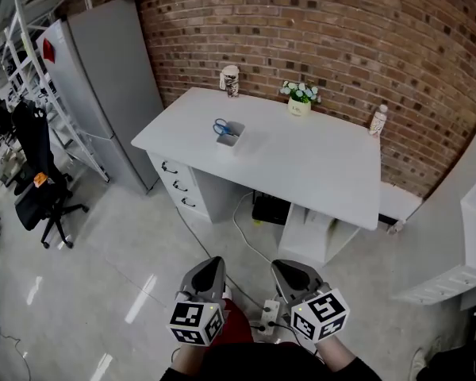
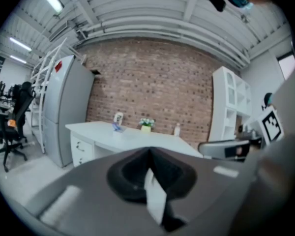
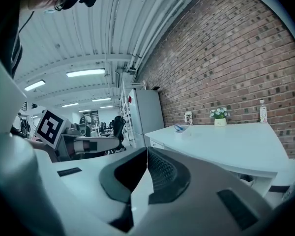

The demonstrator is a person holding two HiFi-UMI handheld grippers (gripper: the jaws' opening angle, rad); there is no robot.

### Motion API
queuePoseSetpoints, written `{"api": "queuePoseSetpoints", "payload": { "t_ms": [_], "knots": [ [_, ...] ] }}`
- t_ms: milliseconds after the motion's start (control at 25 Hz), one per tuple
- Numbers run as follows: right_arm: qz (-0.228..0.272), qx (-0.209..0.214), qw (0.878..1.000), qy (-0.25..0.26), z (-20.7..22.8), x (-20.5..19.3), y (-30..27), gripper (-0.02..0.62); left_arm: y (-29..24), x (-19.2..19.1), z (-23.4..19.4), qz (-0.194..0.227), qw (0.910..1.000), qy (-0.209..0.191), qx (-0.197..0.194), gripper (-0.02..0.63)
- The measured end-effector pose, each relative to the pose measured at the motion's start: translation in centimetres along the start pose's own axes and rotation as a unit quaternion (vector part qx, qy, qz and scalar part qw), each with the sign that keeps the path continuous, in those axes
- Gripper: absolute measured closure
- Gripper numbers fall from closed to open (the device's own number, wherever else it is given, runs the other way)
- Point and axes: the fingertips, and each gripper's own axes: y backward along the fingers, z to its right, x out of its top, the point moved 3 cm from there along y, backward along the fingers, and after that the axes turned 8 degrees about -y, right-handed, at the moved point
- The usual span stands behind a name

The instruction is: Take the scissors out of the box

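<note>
Two grippers: left gripper (image 1: 213, 263) and right gripper (image 1: 285, 267), both clenched on nothing, jaws meeting at the tips; carried low by the person's body, well apart from the desk.
Scissors (image 1: 221, 127): blue handles uppermost, standing in the box; blades hidden inside.
Box (image 1: 233, 140): small, white, open-topped; on the desk's left part, near the front edge.
Desk (image 1: 325, 173): white, against the brick wall; also bears a flower pot (image 1: 299, 106) and a bottle (image 1: 378, 120) at the back.
Stage: judged as approach; scissors untouched.
Handling note: upturned handles likely offer the grasp point; jaws must part first.
</note>
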Motion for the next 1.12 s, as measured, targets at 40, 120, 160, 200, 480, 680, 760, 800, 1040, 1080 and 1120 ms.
{"api": "queuePoseSetpoints", "payload": {
  "t_ms": [40, 120, 160, 200, 480, 680, 760, 800, 1040, 1080, 1120],
  "knots": [
    [0.001, -0.001, 1.000, 0.000, 0.1, 0.2, -0.7, 0.586, -0.5, 0.0, -0.6, -0.001, 1.0000, 0.001, -0.001, 0.603],
    [0.000, -0.002, 1.000, 0.000, 0.4, 0.5, -2.2, 0.587, -1.5, 0.0, -1.7, -0.003, 1.0000, 0.004, -0.003, 0.603],
    [-0.001, -0.002, 1.000, -0.001, 0.6, 0.5, -3.0, 0.586, -2.0, -0.1, -2.3, -0.004, 1.0000, 0.005, -0.003, 0.603],
    [-0.004, -0.002, 1.000, -0.002, 0.7, 0.5, -3.8, 0.586, -2.5, -0.1, -2.9, -0.005, 1.0000, 0.007, -0.003, 0.603],
    [-0.015, 0.005, 1.000, -0.002, 0.8, 1.7, -8.8, 0.586, -5.5, 0.1, -7.0, -0.014, 0.9997, 0.017, -0.003, 0.603],
    [-0.014, -0.009, 1.000, -0.005, 1.9, 2.8, -11.7, 0.586, -7.6, 0.7, -9.5, -0.014, 0.9996, 0.021, -0.009, 0.603],
    [-0.011, -0.014, 1.000, -0.007, 2.2, 3.4, -13.0, 0.586, -8.6, 0.9, -10.5, -0.014, 0.9996, 0.020, -0.015, 0.603],
    [-0.010, -0.016, 1.000, -0.007, 2.3, 3.7, -13.6, 0.586, -9.1, 1.1, -11.1, -0.015, 0.9995, 0.020, -0.017, 0.603],
    [-0.008, -0.026, 1.000, -0.010, 3.0, 5.0, -17.4, 0.586, -12.1, 2.0, -14.4, -0.016, 0.9994, 0.017, -0.027, 0.603],
    [-0.007, -0.028, 1.000, -0.010, 3.1, 5.2, -18.1, 0.586, -12.5, 2.1, -14.9, -0.016, 0.9993, 0.017, -0.030, 0.602],
    [-0.007, -0.031, 0.999, -0.010, 3.2, 5.4, -18.7, 0.586, -12.9, 2.2, -15.3, -0.016, 0.9992, 0.016, -0.033, 0.602]
  ]
}}
